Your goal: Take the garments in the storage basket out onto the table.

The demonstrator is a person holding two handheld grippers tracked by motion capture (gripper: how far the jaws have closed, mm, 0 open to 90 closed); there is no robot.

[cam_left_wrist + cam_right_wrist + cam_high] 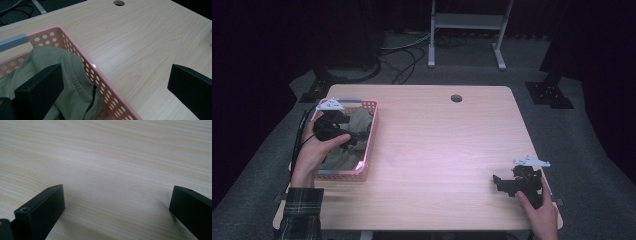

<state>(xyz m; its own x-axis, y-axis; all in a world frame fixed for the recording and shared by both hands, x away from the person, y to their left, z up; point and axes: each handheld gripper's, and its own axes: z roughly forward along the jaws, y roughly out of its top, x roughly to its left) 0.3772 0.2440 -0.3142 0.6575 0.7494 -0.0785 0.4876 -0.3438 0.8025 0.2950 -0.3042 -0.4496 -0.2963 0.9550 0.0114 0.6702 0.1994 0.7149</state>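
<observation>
Your left tool [348, 136] hovered wide open, gripping nothing, over the pink basket [371, 131] holding an olive-green garment [72, 82] at the tabletop's [437, 150] left edge. Your right tool [501, 184] sat wide open and empty near the right front corner.

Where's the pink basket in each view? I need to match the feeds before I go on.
High view: the pink basket sits at the table's left edge, under the left hand-held gripper, with an olive garment inside.
Left gripper view: its perforated rim runs diagonally across the lower left, between the open jaws.
Right gripper view: bare tabletop between open jaws; no basket.
Shared landmark: the round table hole, also top centre.
</observation>
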